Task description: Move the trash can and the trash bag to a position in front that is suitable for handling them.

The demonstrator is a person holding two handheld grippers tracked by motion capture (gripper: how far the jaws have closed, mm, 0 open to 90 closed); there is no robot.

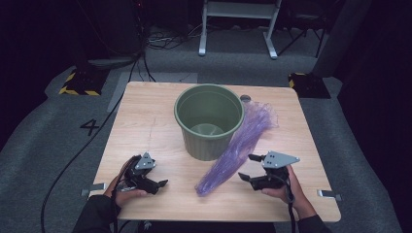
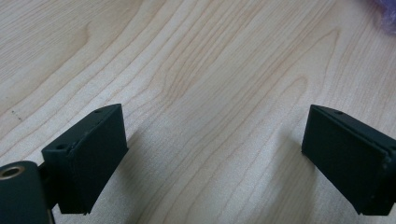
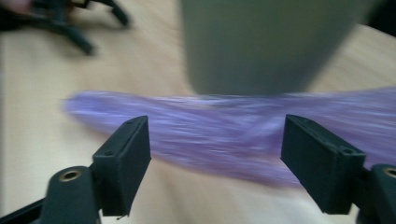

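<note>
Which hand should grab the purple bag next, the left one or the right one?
Probably the right. The right claw is open and sits right beside the purple bag, aimed at it. The left claw is open too, but it faces bare table, farther from the bag, which lies against the green bucket.

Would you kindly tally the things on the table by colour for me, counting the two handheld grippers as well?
Green: 1, the bucket
Purple: 1, the crumpled plastic bag lying against the bucket
Black: 2, the left gripper and the right gripper, both open with nothing between the jaws
Total: 4
</note>
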